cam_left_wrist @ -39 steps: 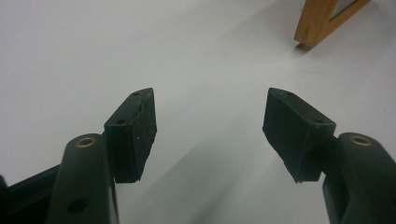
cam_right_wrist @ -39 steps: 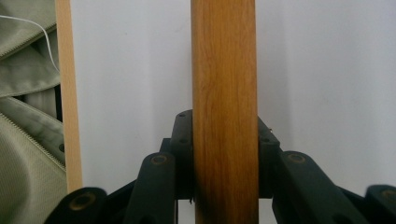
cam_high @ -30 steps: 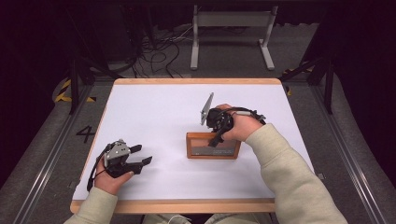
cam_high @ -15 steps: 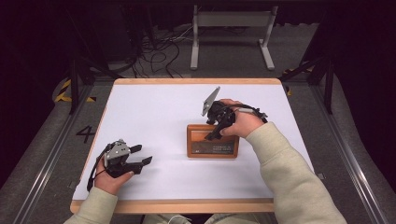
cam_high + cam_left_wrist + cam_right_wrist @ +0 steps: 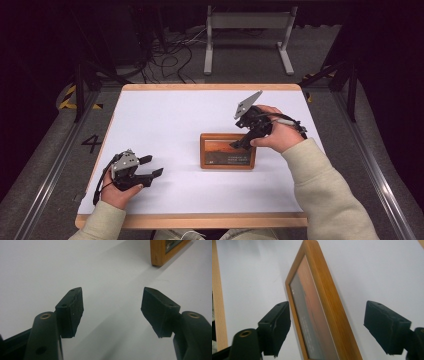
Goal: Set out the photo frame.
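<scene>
A wooden picture frame (image 5: 227, 151) with an orange picture sits right of the table's middle, its face tilted up toward me. My right gripper (image 5: 240, 142) is over its top right edge. In the right gripper view the frame (image 5: 322, 315) runs between the jaws, which stand open with a gap on each side of my right gripper (image 5: 329, 325). My left gripper (image 5: 145, 167) rests open near the front left of the white table (image 5: 165, 120). It holds nothing (image 5: 112, 312), and a corner of the frame (image 5: 160, 252) shows far off.
The table has a wooden rim (image 5: 200, 220). Behind it on the dark floor are cables (image 5: 175, 55) and a grey metal stand (image 5: 247, 30). Rails (image 5: 45, 175) run along both sides of the table.
The frame has tipped back, showing more of its face. My right gripper has shifted slightly away and to the right, above its top edge. The left gripper has not moved.
</scene>
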